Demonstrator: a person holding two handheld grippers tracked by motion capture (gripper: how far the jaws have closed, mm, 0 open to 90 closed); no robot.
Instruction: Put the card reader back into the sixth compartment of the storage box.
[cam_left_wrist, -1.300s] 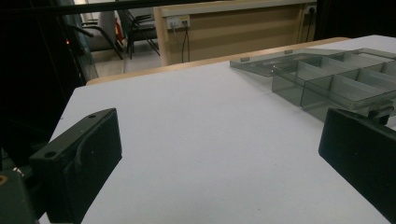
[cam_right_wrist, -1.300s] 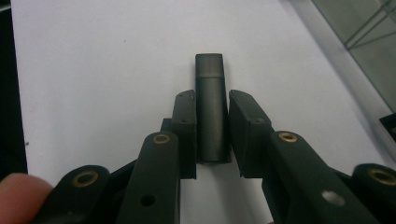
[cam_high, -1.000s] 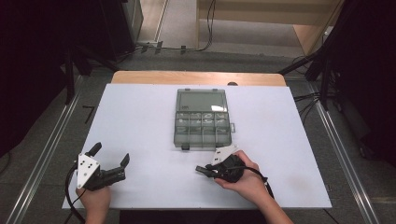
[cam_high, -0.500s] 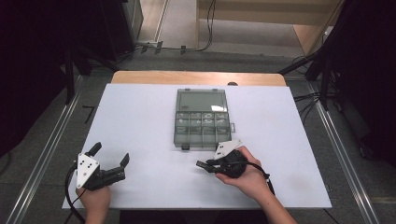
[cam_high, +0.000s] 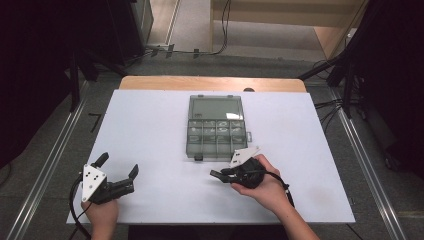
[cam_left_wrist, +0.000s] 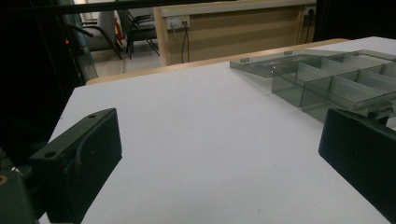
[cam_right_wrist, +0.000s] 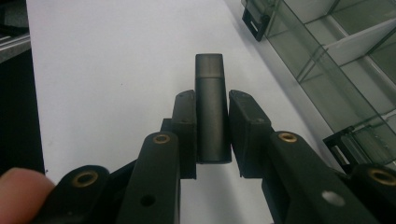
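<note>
- Dark grey cylinder (cam_right_wrist: 212, 109) sits clamped between the jaws of your right gripper (cam_right_wrist: 212, 135); in the high view this gripper (cam_high: 220, 175) is at lower centre, just below the box (cam_high: 216, 127).
- Your left gripper (cam_high: 119, 170), at the lower left of the high view, has its jaws spread wide over the bare table (cam_high: 150, 130), holding nothing.
- The clear box lies open at the centre of the table.

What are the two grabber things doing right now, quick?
Left gripper: jaws wide open, holding nothing.
Right gripper: jaws shut on a small dark cylinder, beside the clear compartment box.
</note>
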